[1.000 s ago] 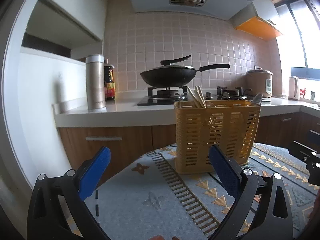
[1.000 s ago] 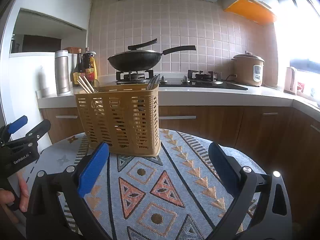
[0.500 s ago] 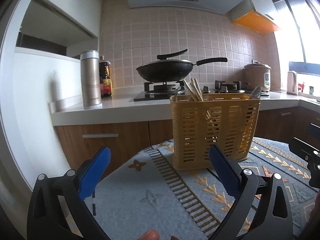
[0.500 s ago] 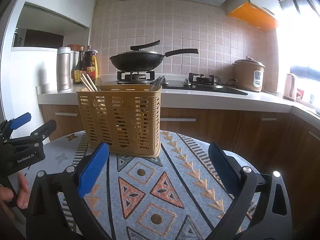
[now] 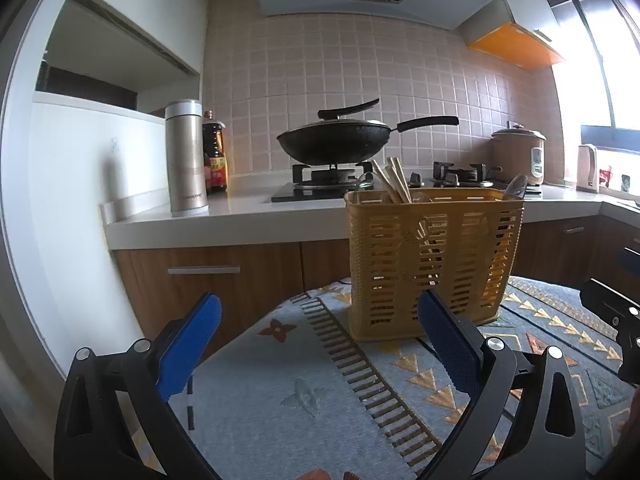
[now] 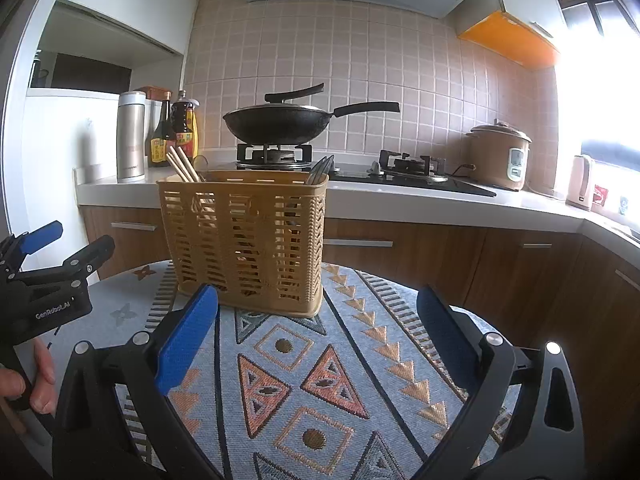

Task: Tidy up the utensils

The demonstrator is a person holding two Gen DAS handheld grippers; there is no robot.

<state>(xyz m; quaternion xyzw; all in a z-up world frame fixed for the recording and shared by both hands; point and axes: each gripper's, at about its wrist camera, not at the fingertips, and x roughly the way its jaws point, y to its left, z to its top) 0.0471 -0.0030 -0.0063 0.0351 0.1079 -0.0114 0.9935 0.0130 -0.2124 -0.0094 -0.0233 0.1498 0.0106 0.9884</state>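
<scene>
Both views dropped lower; basket [image 5: 434, 260] untouched, grippers empty.

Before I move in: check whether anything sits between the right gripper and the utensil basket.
Nothing visible does. The right gripper, jaws open, faces the utensil basket across bare patterned tablecloth. The left gripper hangs off to the side, out of that line.
</scene>
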